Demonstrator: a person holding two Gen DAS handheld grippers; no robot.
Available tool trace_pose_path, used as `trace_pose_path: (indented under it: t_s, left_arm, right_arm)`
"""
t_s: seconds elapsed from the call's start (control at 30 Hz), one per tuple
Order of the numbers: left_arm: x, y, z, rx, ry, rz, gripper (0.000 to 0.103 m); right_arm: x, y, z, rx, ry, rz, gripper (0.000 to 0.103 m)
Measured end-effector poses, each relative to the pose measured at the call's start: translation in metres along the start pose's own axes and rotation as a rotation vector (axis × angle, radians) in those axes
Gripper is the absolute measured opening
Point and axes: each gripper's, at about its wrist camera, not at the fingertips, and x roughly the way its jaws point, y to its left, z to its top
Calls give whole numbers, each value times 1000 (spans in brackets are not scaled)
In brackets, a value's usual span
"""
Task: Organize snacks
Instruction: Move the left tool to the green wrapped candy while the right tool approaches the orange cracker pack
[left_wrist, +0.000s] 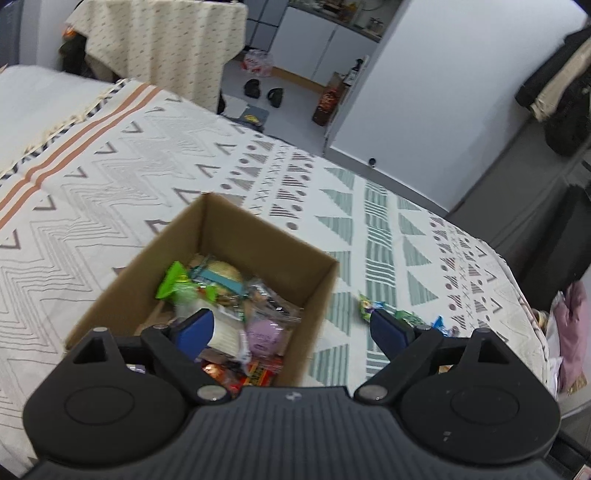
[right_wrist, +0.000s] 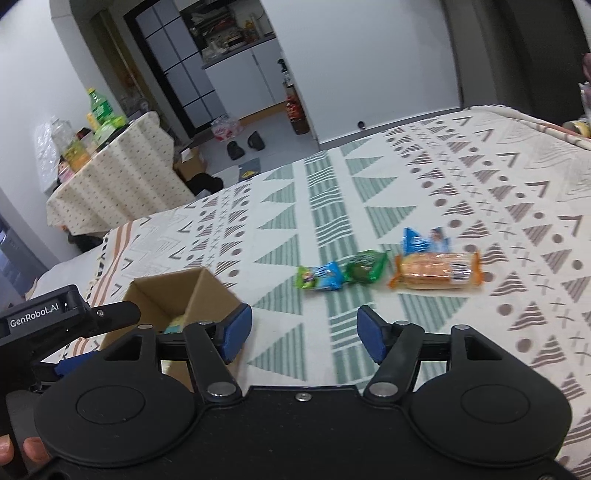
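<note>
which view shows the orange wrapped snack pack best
The right wrist view: the orange wrapped snack pack lies in full sight on the bedspread, ahead of the open right gripper. The left wrist view does not show it.

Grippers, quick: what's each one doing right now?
Left gripper: jaws open, holding nothing, over the cardboard box.
Right gripper: jaws open, holding nothing.

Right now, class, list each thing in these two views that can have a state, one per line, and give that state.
Cardboard box: open-topped, upright on the bed, partly filled with snack packets.
Left gripper: fingers open, empty, above the box.
Right gripper: fingers open, empty, above the bedspread.
Orange biscuit pack: sealed, lying flat on the bedspread.
Green packet: lying outside the box.
Blue-green packet: lying outside the box.
</note>
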Motion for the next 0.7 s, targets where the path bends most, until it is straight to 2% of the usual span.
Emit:
trace_pose_path:
  t_s: [0.4,0.7]
  left_arm:
    - [5,-49,-19,109,-4,-55,96]
    - [19,-76,-35,174,13,-79,96]
  right_arm:
    - [-18,-55,0,36,-33,-28,78]
    - [-14,-94,-10,74,-44,-24,79]
